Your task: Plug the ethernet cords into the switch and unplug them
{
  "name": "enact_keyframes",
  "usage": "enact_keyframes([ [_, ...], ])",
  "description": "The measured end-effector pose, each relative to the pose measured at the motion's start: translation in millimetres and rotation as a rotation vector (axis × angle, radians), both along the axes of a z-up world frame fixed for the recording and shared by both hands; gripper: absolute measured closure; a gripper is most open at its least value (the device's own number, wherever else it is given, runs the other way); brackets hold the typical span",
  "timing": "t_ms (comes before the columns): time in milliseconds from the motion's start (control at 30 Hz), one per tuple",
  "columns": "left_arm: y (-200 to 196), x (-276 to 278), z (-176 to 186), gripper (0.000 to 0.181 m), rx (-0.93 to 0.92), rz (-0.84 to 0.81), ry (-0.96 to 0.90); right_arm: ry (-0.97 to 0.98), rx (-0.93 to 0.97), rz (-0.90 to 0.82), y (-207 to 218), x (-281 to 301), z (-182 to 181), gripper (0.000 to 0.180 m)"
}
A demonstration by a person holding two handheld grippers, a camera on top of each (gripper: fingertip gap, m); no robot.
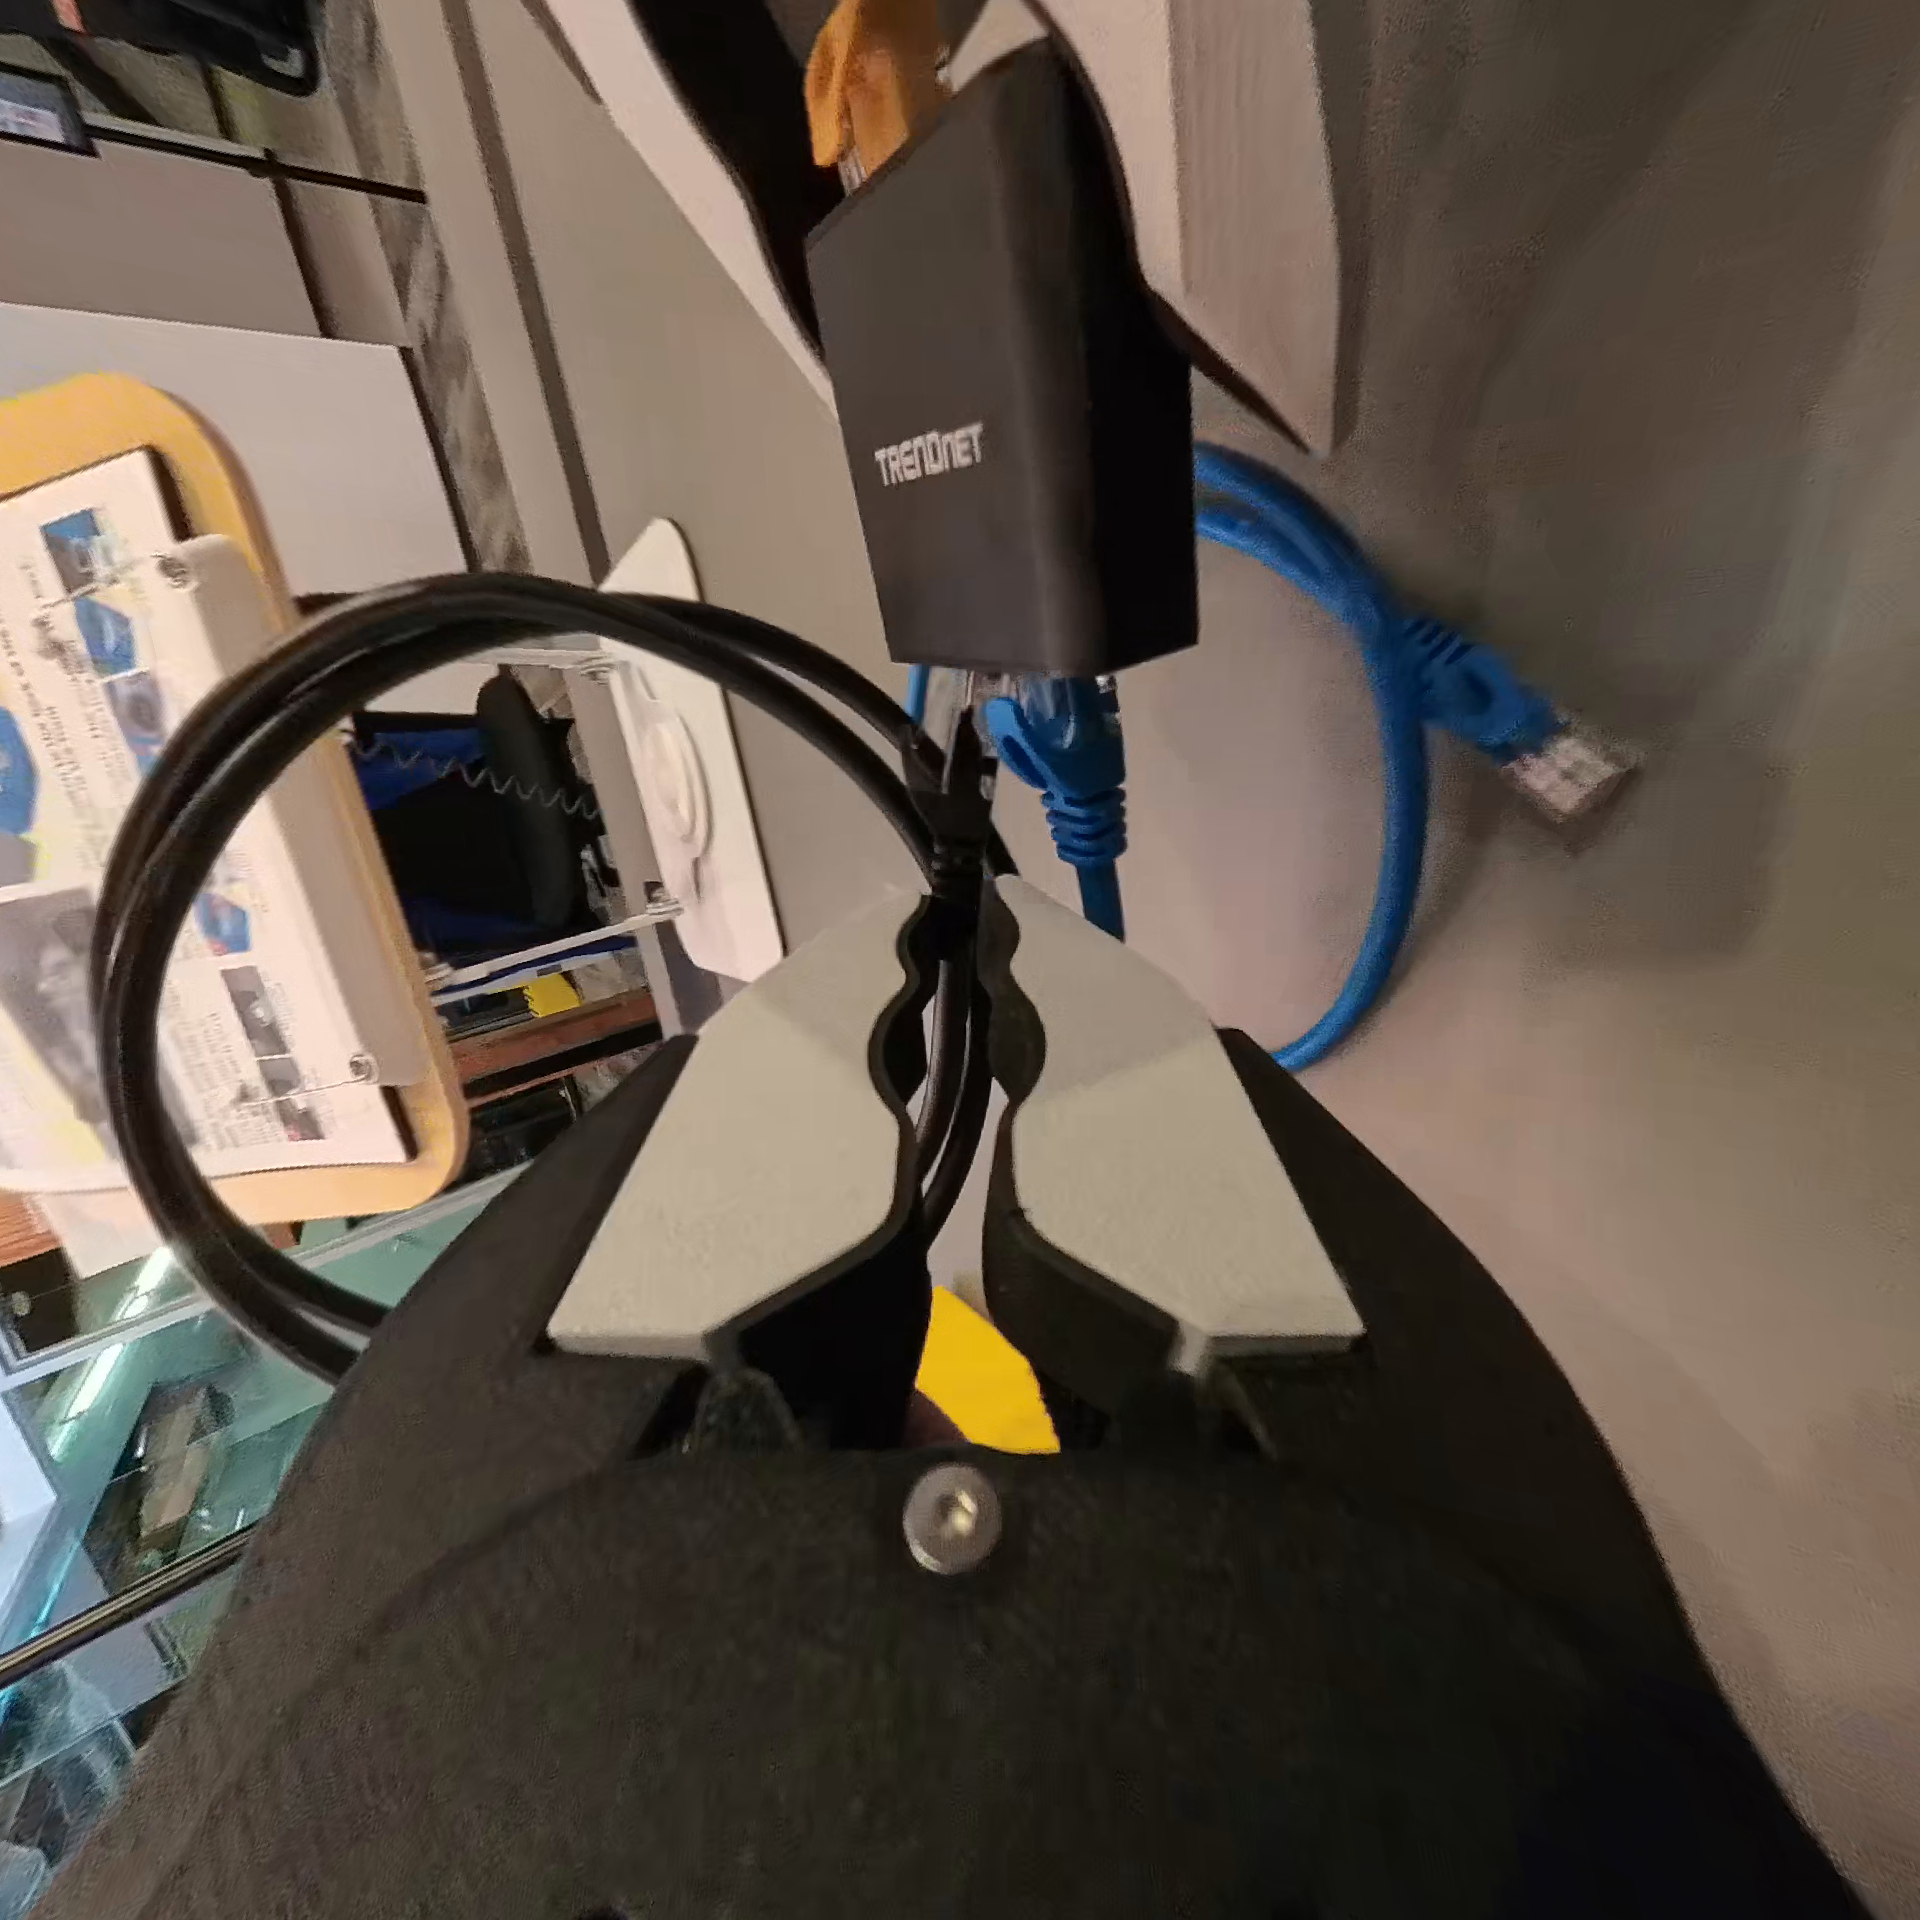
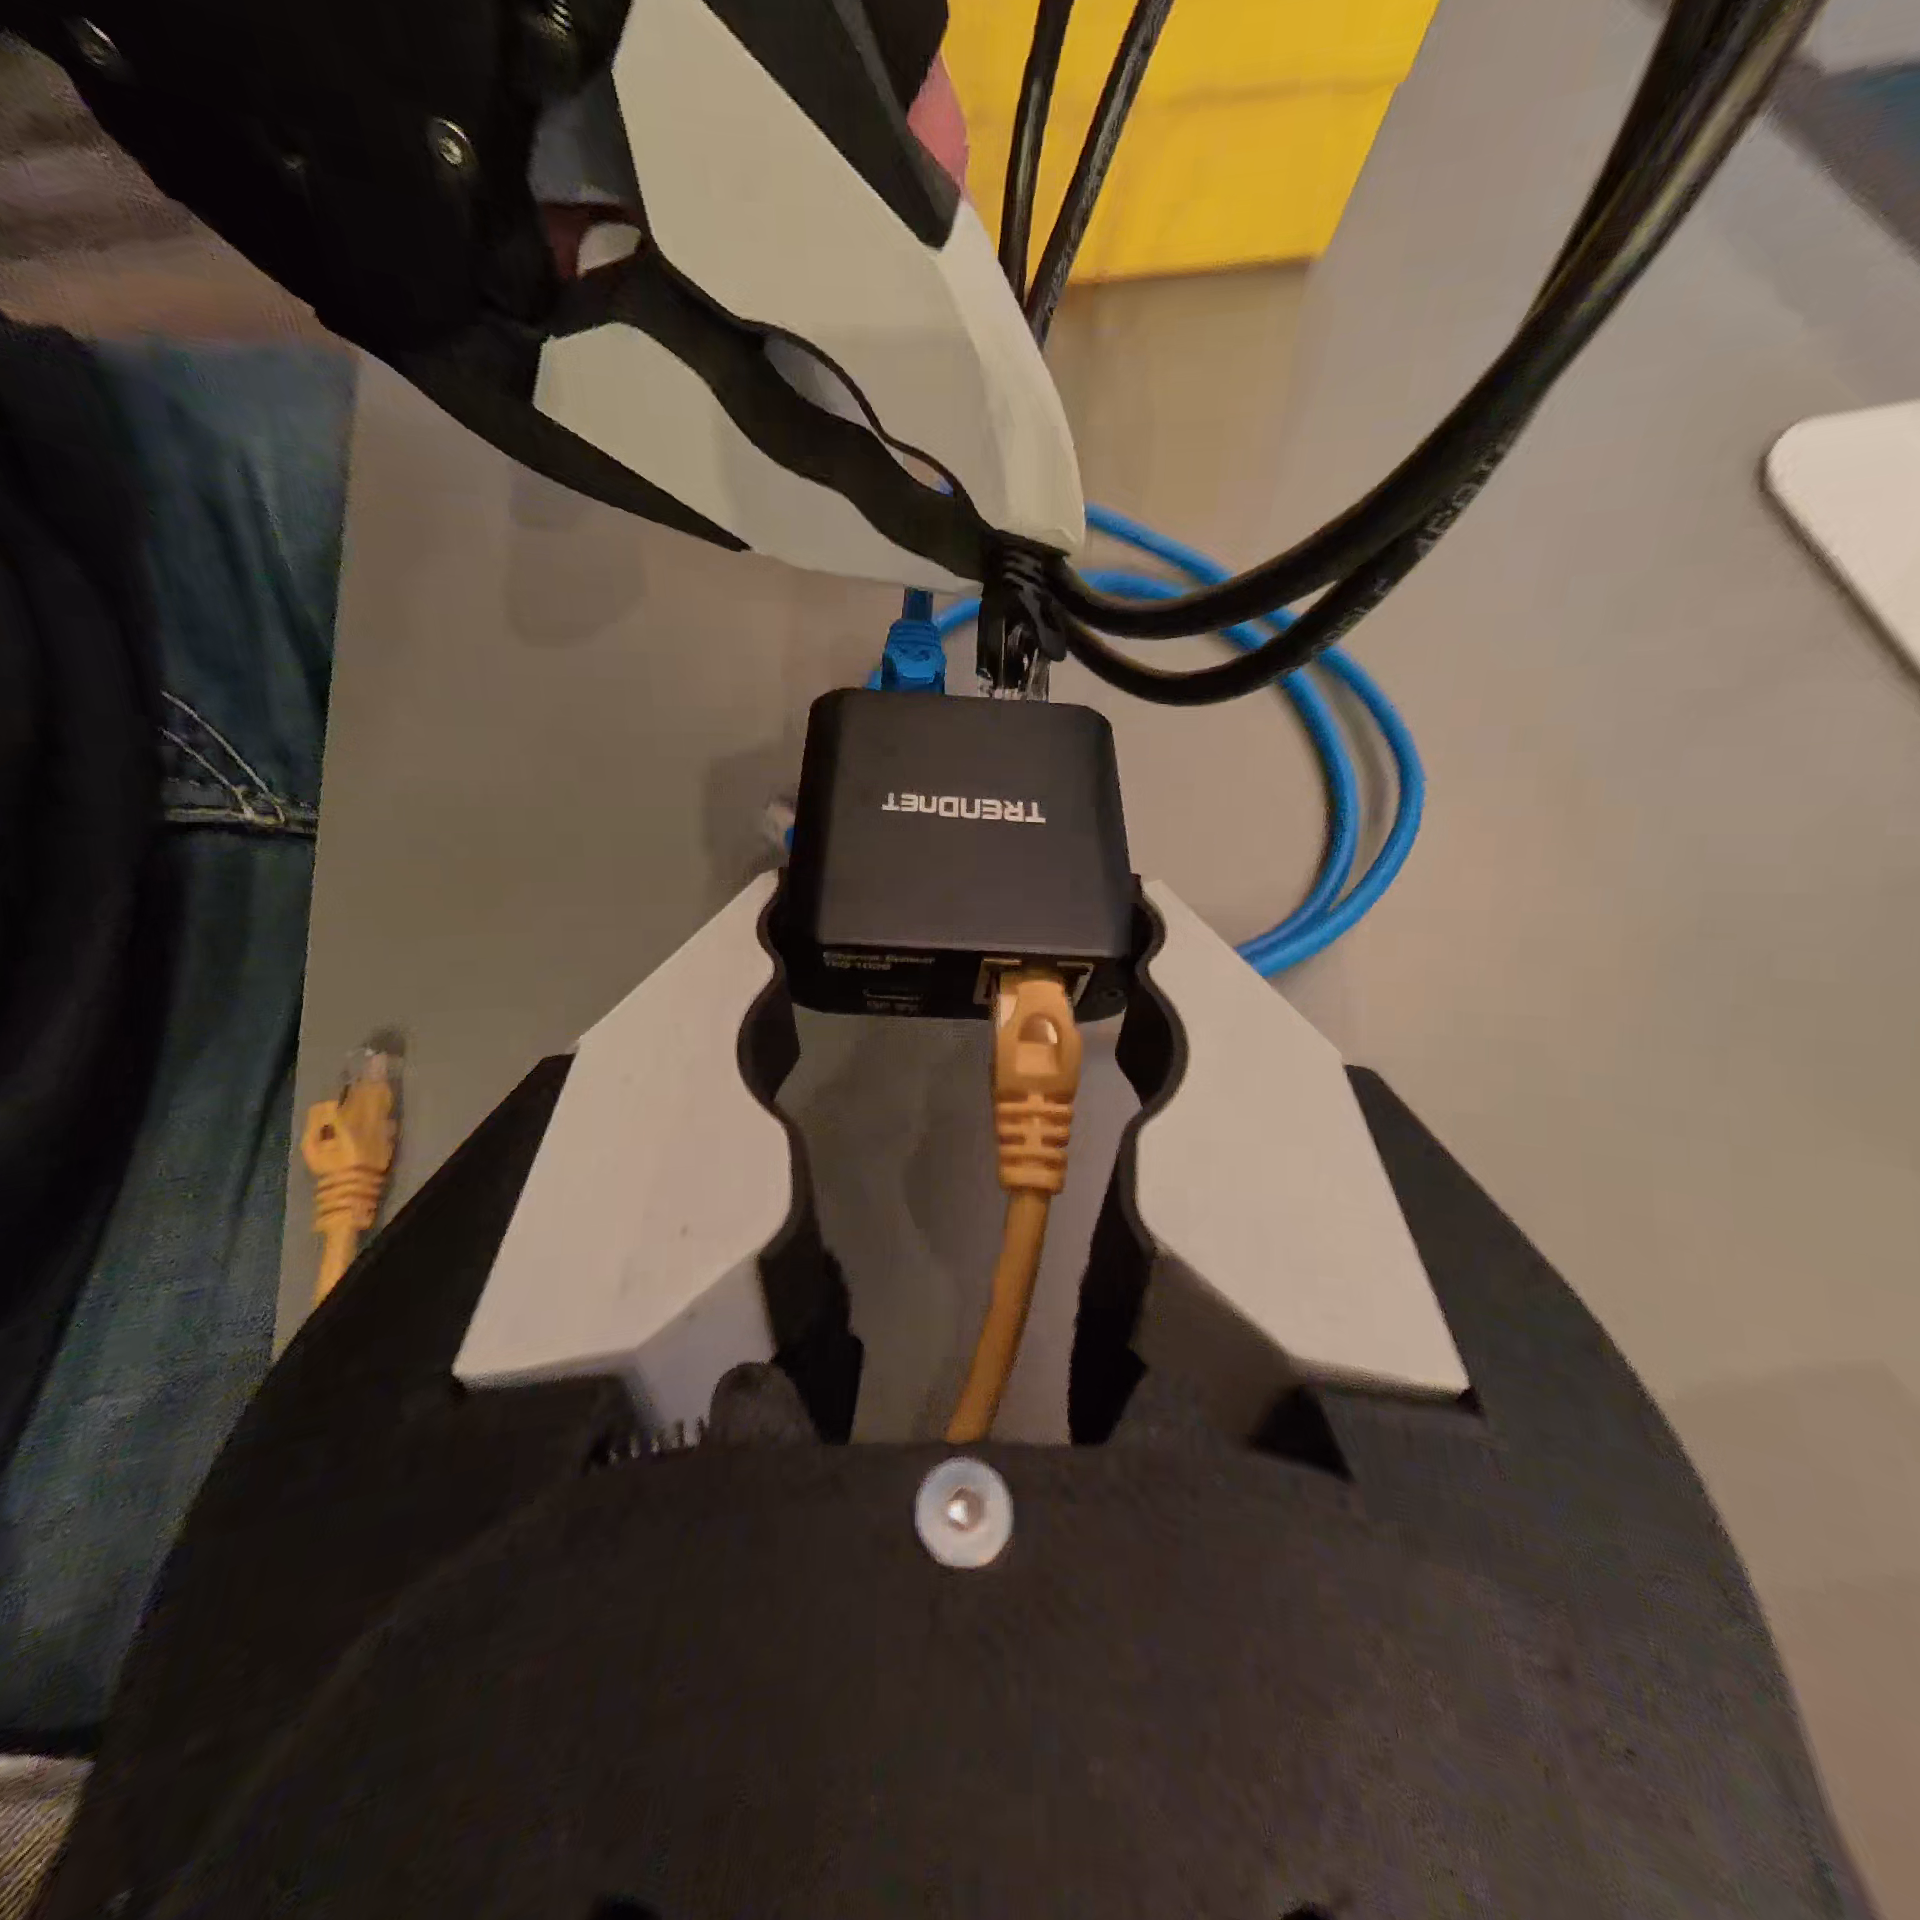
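A small black switch [image 1: 1013, 436] [image 2: 961, 831] lies on the grey table. My right gripper [image 2: 961, 914] is shut on the switch's near end, one finger on each side. An orange cord [image 2: 1023, 1122] is plugged into its near port and runs back between my fingers. My left gripper [image 1: 961, 899] is shut on a black cord [image 1: 951, 831] just behind its plug, which sits at a port on the switch's other side. The black cord loops off to the side [image 1: 312, 790]. A blue cord [image 1: 1070, 769] [image 2: 914, 655] is plugged in beside it. The left gripper [image 2: 1013, 545] shows in the right wrist view too.
The blue cord's free plug [image 1: 1558, 774] lies on the table, its loop [image 2: 1340, 748] beyond the switch. The orange cord's other plug [image 2: 353, 1132] lies near the table edge. A person's jeans [image 2: 156, 831] are at that edge. A white pad [image 2: 1860, 499] lies nearby. Left tips to right tips: about 7 cm.
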State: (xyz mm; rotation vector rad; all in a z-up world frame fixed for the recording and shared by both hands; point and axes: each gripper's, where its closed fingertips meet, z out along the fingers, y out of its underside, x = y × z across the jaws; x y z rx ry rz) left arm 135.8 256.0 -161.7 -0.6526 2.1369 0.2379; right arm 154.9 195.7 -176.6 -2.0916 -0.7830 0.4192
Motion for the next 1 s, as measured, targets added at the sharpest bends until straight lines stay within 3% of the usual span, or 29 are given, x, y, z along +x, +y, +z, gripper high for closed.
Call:
enact_keyframes([
  [200,-7.3,-2.7,-26.7,0.174,0.027,-0.01,0.048,-0.288,-0.15,0.0,-10.6,10.5,-32.5,0.119],
  [367,-7.0,-0.6,-38.7,0.174,0.014,0.007,0.057,-0.376,-0.183,0.024,-12.8,11.5,-46.3,0.119],
  [700,-9.0,9.8,-14.2,0.174,0.016,-0.02,-0.121,0.008,-0.125,0.026,-10.3,10.1,-21.7,0.12],
  [833,-9.4,10.4,-6.2,0.173,-0.005,-0.022,-0.168,0.054,-0.103,0.021,-9.5,10.3,-12.1,0.119],
  [1000,-6.0,1.9,-28.2,0.172,-0.048,0.0,-0.031,-0.049,-0.145,0.022,-11.4,9.8,-32.5,0.12],
])
